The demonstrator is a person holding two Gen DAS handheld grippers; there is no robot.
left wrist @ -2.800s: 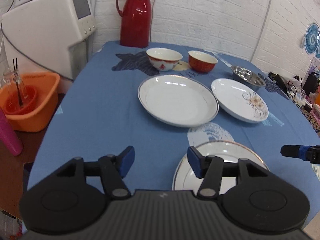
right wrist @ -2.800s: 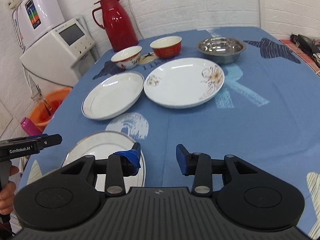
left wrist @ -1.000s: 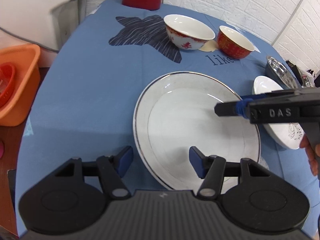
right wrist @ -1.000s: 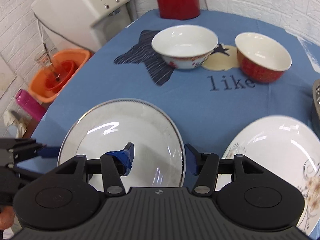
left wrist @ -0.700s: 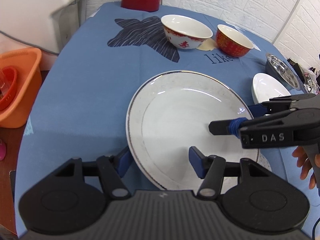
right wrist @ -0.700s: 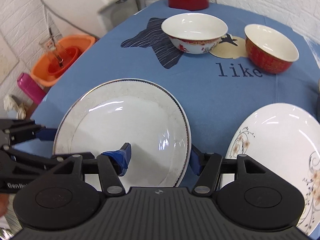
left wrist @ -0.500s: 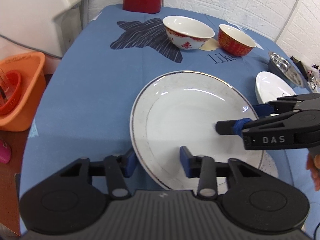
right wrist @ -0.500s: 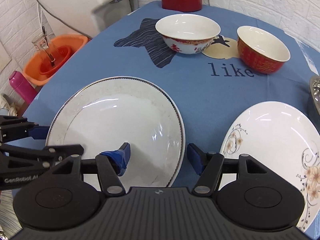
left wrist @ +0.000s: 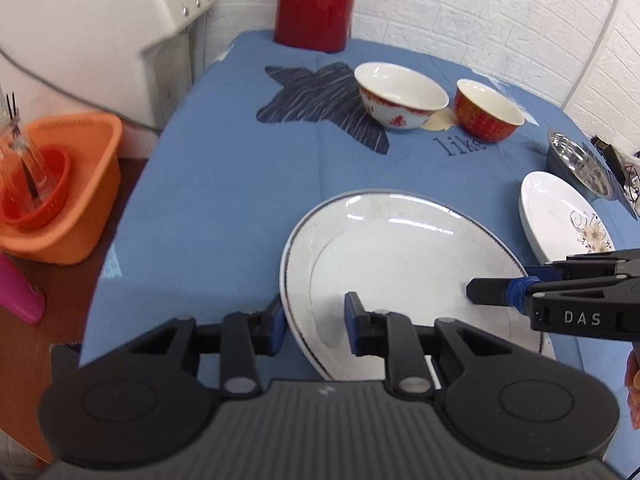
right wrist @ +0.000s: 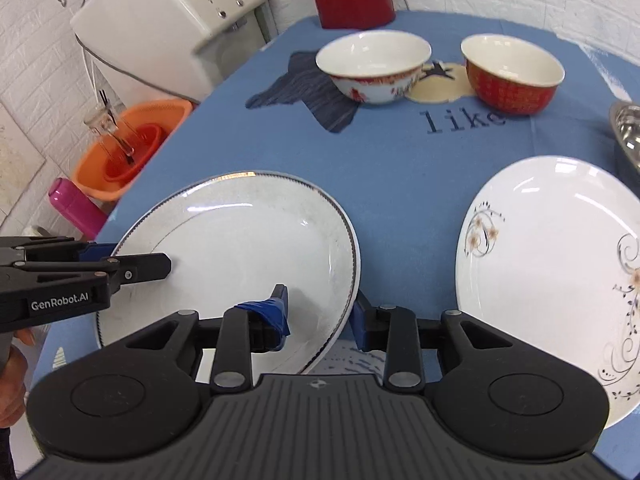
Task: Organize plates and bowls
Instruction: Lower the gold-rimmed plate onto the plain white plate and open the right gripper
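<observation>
A large white plate with a dark thin rim (left wrist: 400,248) (right wrist: 240,248) lies on the blue tablecloth (left wrist: 224,184). My left gripper (left wrist: 314,318) is shut on its left rim, one pad outside and one on the inner slope. My right gripper (right wrist: 320,314) is shut on the opposite rim in the same way. Each gripper shows in the other's view, the right gripper (left wrist: 504,284) and the left gripper (right wrist: 132,260). A floral plate (right wrist: 552,280) (left wrist: 560,216) lies to the right. Behind stand a white bowl with red pattern (left wrist: 400,96), a red bowl (left wrist: 486,116) and a steel bowl (left wrist: 576,160).
A red thermos (left wrist: 316,0) stands at the table's far edge. Off the table's left side are a white appliance (right wrist: 172,12), an orange basin (left wrist: 60,184) holding a glass, and a pink bottle (right wrist: 76,208). A hand shows at each gripper's handle.
Both grippers came forward from the near edge to the large plate, straddled its opposite rims and narrowed their fingers onto them over the last half second.
</observation>
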